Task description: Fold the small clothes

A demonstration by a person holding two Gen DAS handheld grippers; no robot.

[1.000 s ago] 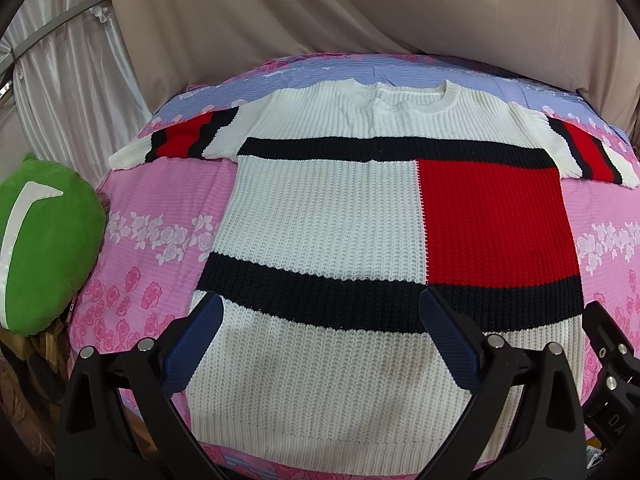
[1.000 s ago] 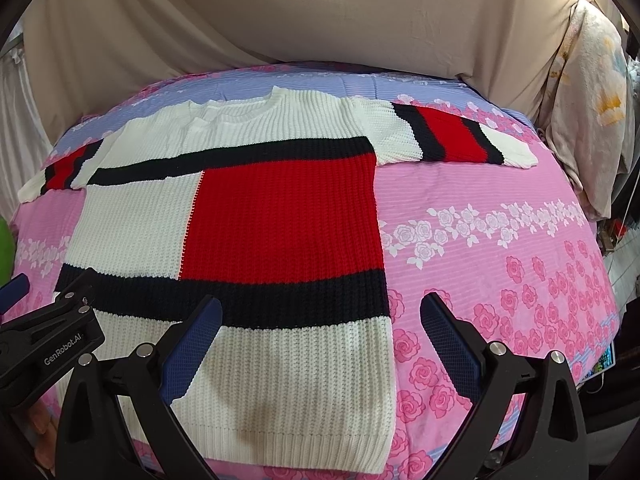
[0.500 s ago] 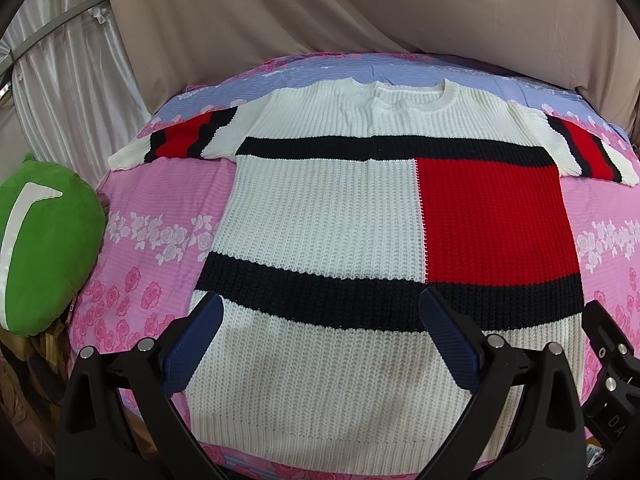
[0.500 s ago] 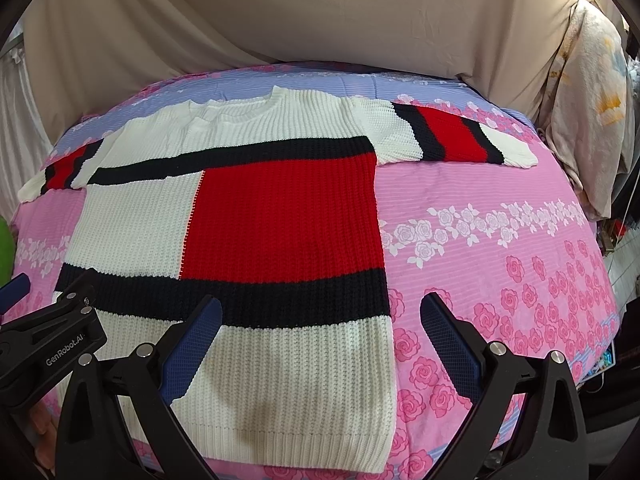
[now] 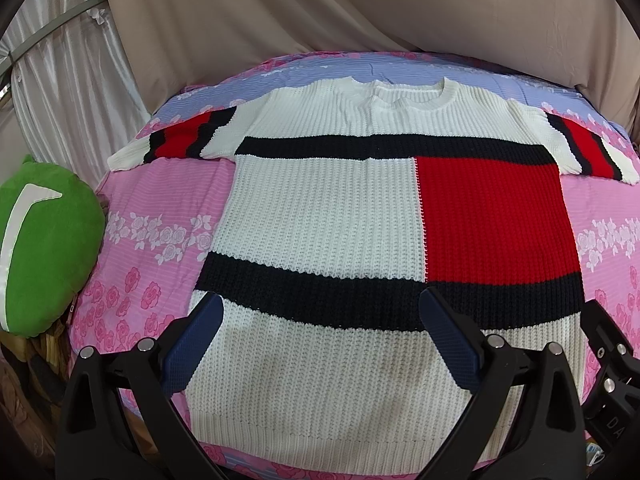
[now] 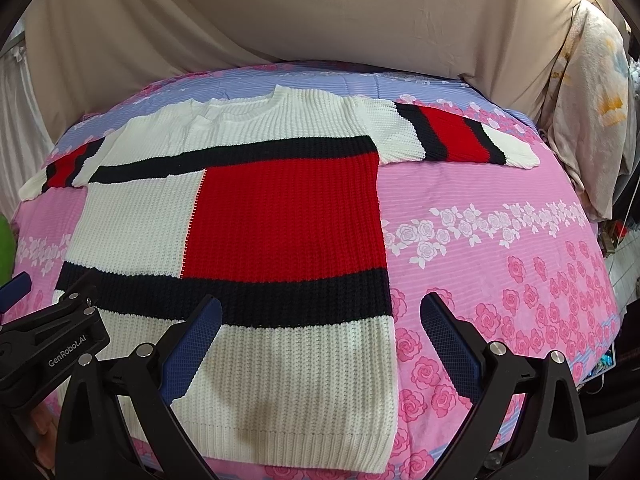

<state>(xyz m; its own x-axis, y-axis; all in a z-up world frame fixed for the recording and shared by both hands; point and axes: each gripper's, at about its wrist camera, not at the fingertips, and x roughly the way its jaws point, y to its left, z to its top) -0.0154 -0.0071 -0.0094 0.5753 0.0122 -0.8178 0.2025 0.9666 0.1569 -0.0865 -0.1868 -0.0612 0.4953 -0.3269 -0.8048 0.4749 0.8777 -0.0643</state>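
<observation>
Sweater [image 5: 320,216] spread flat on bed [image 6: 500,240], sleeves out, ready for folding. Left gripper [image 5: 320,344] and right gripper [image 6: 320,344] hover over hem, jaws wide, empty.

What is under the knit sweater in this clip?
The sweater lies flat on a pink floral bedsheet, which shows on all sides of it. Whatever lies beneath its body is covered; no bulge shows.

A bed [image 5: 160,216] in pink rose-print cover; beige drapes [image 6: 320,12] hang beyond it, a green cushion [image 5: 44,244] left of the fingers.
</observation>
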